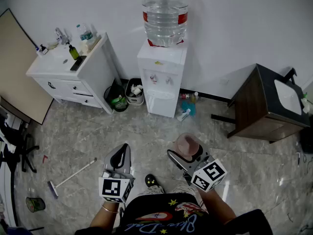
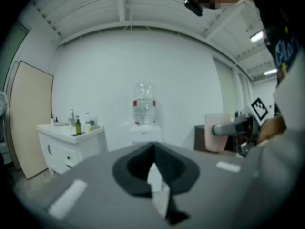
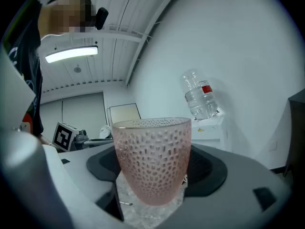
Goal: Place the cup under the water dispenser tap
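A pink dimpled cup (image 3: 152,161) stands upright between the jaws of my right gripper (image 3: 152,187), which is shut on it. From the head view the cup (image 1: 188,144) and the right gripper (image 1: 188,153) hang over the marble floor, well short of the white water dispenser (image 1: 161,77) at the far wall. A clear bottle (image 1: 165,13) tops the dispenser, and its taps (image 1: 160,78) sit in the front recess. My left gripper (image 1: 120,155) is beside it on the left, jaws together, holding nothing. The left gripper view shows the left gripper (image 2: 153,175), the dispenser (image 2: 145,128) ahead and the cup (image 2: 217,132) at right.
A white sink cabinet (image 1: 68,72) stands left of the dispenser, with two bins (image 1: 117,99) between them. A dark wooden table (image 1: 264,102) is at the right. Bottles (image 1: 188,109) lie at the dispenser's foot. A long-handled floor tool (image 1: 71,177) lies on the floor at left.
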A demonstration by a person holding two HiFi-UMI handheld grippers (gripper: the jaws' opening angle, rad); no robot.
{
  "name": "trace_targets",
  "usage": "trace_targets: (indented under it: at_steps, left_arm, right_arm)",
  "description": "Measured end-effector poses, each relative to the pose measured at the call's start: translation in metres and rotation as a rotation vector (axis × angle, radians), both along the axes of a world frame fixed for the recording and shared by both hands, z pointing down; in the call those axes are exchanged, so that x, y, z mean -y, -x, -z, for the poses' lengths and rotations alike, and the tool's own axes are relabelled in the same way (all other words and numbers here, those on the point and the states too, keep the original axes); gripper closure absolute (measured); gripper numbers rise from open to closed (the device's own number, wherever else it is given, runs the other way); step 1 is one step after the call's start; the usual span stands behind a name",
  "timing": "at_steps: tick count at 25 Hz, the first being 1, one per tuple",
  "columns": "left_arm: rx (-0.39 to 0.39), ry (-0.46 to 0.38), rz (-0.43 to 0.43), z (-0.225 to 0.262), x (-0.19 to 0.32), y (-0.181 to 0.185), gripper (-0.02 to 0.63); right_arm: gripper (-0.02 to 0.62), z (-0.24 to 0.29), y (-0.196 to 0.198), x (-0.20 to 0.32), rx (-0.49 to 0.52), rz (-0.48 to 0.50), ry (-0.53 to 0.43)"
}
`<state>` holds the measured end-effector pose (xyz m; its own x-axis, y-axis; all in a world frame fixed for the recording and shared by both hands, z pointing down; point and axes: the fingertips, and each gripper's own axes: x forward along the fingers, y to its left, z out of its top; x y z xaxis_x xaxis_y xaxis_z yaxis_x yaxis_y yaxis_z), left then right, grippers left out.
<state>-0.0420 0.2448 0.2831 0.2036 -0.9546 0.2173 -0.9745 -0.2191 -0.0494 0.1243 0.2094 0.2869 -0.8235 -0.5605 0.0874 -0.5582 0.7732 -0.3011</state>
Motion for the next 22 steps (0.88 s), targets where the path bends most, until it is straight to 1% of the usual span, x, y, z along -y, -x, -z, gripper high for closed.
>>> trace_targets:
  at_steps: [3,5,7,10,12,14,18,20,22]
  left_arm:
    - [0.028,-0.025,0.011,-0.008,0.061,0.028,0.609]
    - [0.01,-0.026,0.023,-0.018,0.097,0.044,0.609]
    - [-0.012,-0.013,0.034,-0.031,0.131,0.056,0.609]
    - [-0.049,0.049,0.036,-0.056,0.18,0.068,0.609]
    - [-0.07,0.1,0.042,-0.075,0.207,0.078,0.609]
    - [-0.069,0.137,0.052,-0.094,0.236,0.088,0.609]
    - [-0.075,0.142,0.04,-0.118,0.311,0.095,0.609]
    - [-0.072,0.168,0.035,-0.136,0.34,0.096,0.609]
    - [-0.067,0.205,0.025,-0.154,0.358,0.099,0.609]
  right_arm:
    - [0.236,-0.013,0.035,0.055,-0.027,0.005,-0.011]
    - [0.236,-0.027,0.058,0.088,-0.058,0.023,-0.026]
    - [0.236,-0.045,0.074,0.124,-0.098,-0.002,-0.049]
    - [0.236,-0.074,0.09,0.182,-0.133,-0.066,-0.046]
    - [0.236,-0.1,0.101,0.216,-0.131,-0.078,-0.015]
    - [0.236,-0.127,0.113,0.254,-0.135,-0.084,-0.008]
    - [0.236,-0.178,0.137,0.336,-0.207,-0.057,-0.049]
    - [0.236,-0.2,0.144,0.371,-0.234,-0.069,-0.027]
    - [0.236,-0.222,0.15,0.397,-0.23,-0.112,0.004]
